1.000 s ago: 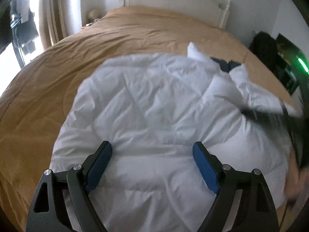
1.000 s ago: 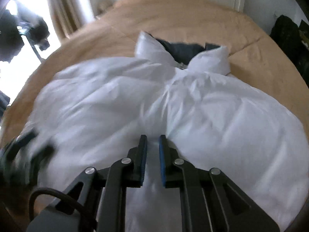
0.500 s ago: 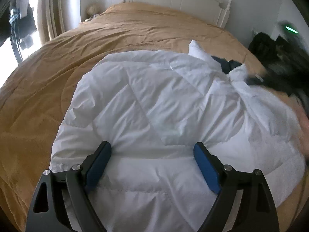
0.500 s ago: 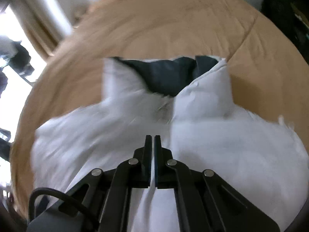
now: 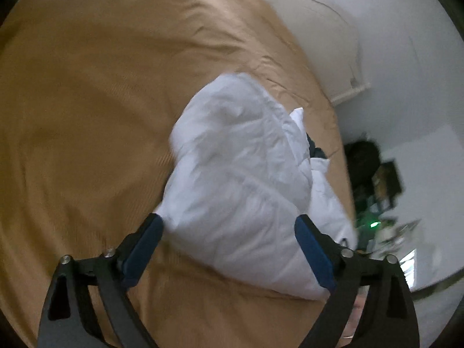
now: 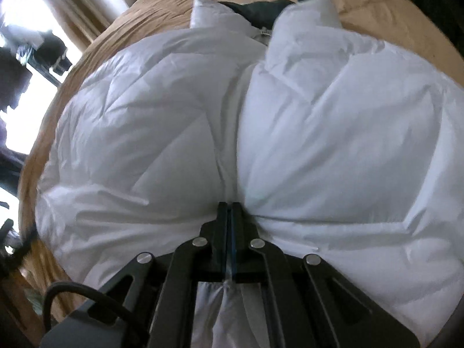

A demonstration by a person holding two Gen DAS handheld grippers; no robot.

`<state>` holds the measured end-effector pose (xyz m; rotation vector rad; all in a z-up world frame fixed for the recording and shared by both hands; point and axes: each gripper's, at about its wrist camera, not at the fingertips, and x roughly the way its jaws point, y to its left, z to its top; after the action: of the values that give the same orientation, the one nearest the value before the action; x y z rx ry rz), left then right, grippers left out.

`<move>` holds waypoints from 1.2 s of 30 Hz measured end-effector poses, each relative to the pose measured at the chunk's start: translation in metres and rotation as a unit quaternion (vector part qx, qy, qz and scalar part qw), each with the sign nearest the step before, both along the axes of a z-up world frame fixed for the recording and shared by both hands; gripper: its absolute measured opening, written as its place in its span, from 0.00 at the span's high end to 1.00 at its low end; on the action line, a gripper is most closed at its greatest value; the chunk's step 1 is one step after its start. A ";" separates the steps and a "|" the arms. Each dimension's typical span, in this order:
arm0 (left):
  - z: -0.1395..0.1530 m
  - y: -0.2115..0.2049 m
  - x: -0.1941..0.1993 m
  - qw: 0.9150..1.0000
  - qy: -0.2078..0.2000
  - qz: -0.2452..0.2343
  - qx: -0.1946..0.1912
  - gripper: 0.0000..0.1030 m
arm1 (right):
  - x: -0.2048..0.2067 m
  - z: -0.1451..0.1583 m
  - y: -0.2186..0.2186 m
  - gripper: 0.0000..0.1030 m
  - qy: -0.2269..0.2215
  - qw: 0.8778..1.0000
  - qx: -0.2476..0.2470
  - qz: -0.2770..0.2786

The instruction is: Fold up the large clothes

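Note:
A white puffer jacket (image 6: 304, 133) with a dark lining at its collar (image 6: 255, 8) lies spread on a tan bed cover (image 6: 377, 8). My right gripper (image 6: 229, 211) is shut on the jacket's front seam near the hem, with white cloth pinched between the blue pads. In the left wrist view the jacket (image 5: 240, 185) lies at centre right on the bed cover (image 5: 87, 116). My left gripper (image 5: 229, 232) is open and empty, its blue pads (image 5: 142, 249) wide apart just above the jacket's near edge.
A white headboard (image 5: 327, 34) stands at the far end of the bed. Dark items and a green light (image 5: 374, 224) lie beyond the bed's right side. A bright window with curtains (image 6: 58, 8) is on the left.
My left gripper has swung and tilted away to the left, so the bed fills more of its view. My right gripper has shut fully on the jacket's front seam.

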<state>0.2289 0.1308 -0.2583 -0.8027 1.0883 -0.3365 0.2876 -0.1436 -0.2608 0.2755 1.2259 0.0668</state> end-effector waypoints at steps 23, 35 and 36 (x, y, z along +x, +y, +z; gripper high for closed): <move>-0.056 -0.068 0.058 0.998 0.022 -0.041 -0.030 0.60 | -0.058 0.033 0.006 1.00 0.019 0.999 0.048 0.018; -0.033 -0.073 0.055 0.998 0.000 -0.066 0.008 0.64 | 0.068 0.009 -0.009 1.00 0.018 1.000 -0.006 -0.018; -0.032 -0.072 0.055 0.998 -0.001 -0.068 0.009 0.64 | 0.085 0.006 -0.011 1.00 0.015 0.999 -0.018 -0.028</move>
<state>0.2837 0.0593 -0.2904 -0.7139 1.1444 -0.4414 0.3730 -0.1546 -0.2547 0.2811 1.2481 -0.0076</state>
